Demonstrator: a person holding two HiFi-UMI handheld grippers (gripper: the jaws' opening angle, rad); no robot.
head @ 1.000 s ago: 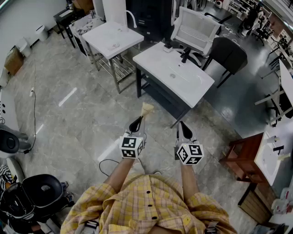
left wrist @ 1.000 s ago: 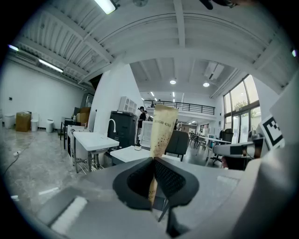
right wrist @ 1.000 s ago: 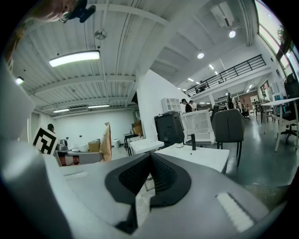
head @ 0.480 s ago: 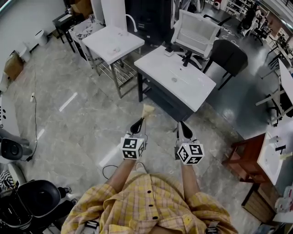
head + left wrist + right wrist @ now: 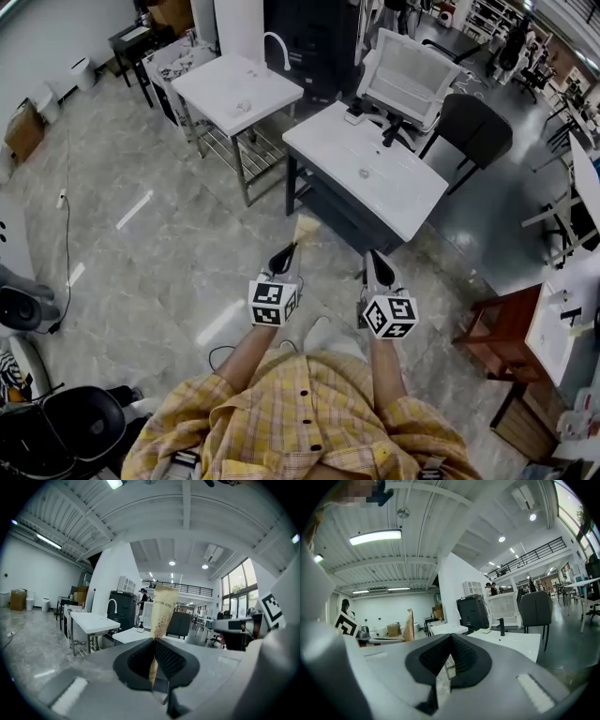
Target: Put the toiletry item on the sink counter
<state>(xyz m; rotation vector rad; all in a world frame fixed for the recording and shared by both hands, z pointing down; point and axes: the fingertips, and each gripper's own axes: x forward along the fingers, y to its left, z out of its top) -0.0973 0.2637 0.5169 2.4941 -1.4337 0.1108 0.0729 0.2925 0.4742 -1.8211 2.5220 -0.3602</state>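
White sink counter (image 5: 375, 178) upper centre, well ahead; left hand-held gripper (image 5: 283, 256) pinches the toiletry tube (image 5: 305, 228) mid-frame, right hand-held gripper (image 5: 377, 267) closed, empty; looks like the carry, next reach over and lower

sink counter (image 5: 398, 192) drawn nearer, pale shoe (image 5: 323, 335), probably, now showing below
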